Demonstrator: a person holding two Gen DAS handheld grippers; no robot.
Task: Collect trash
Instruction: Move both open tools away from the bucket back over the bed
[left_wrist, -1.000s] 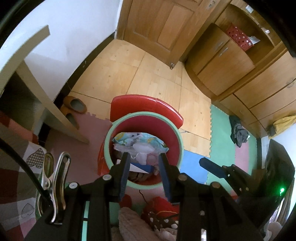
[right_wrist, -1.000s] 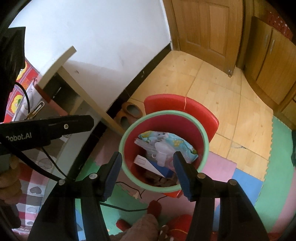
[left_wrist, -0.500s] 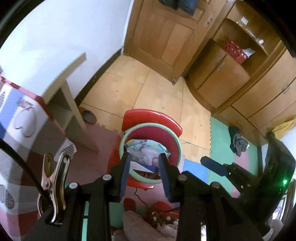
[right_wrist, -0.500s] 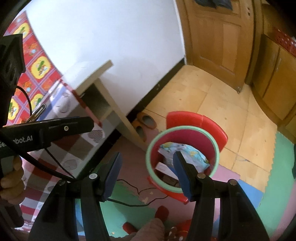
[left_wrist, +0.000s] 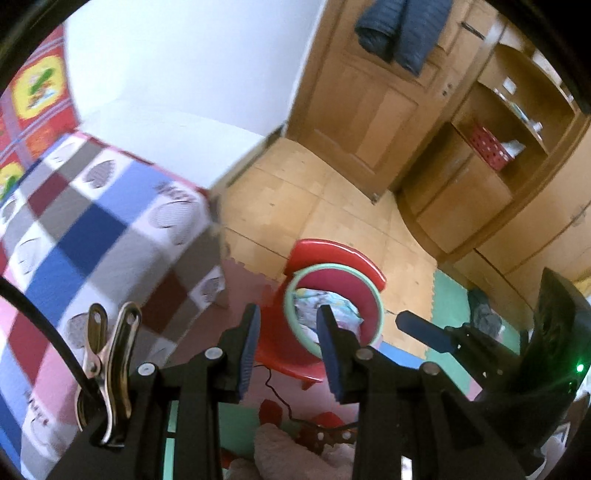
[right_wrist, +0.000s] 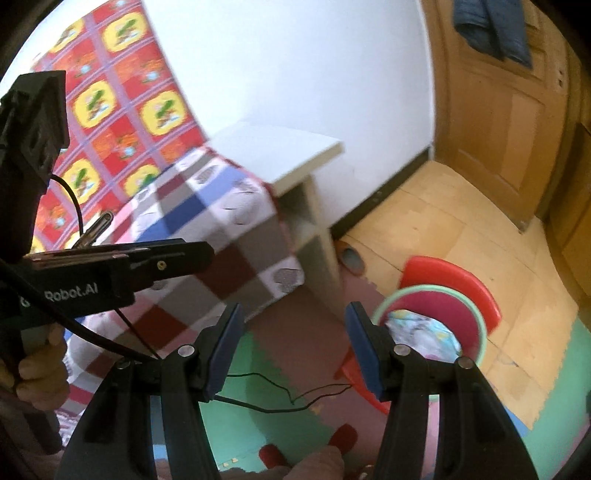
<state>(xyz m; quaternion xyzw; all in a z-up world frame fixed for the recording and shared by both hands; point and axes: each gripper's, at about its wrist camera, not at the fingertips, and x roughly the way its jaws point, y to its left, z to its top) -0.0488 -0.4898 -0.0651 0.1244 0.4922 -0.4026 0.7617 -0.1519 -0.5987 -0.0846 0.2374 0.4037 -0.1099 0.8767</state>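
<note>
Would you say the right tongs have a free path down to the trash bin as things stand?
Probably yes: the right tongs are open and empty, and nothing stands between them and the trash bin, whose lid is up.

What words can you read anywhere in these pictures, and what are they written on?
"Robot.AI": white print on the black body of the left gripper, seen from the right wrist; letters before it are cut off.
Dark writing on the checked bedspread: too blurred to read.
Nothing else readable.

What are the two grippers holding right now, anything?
Left gripper: open, nothing between its fingers.
Right gripper: open wider, also empty.
</note>
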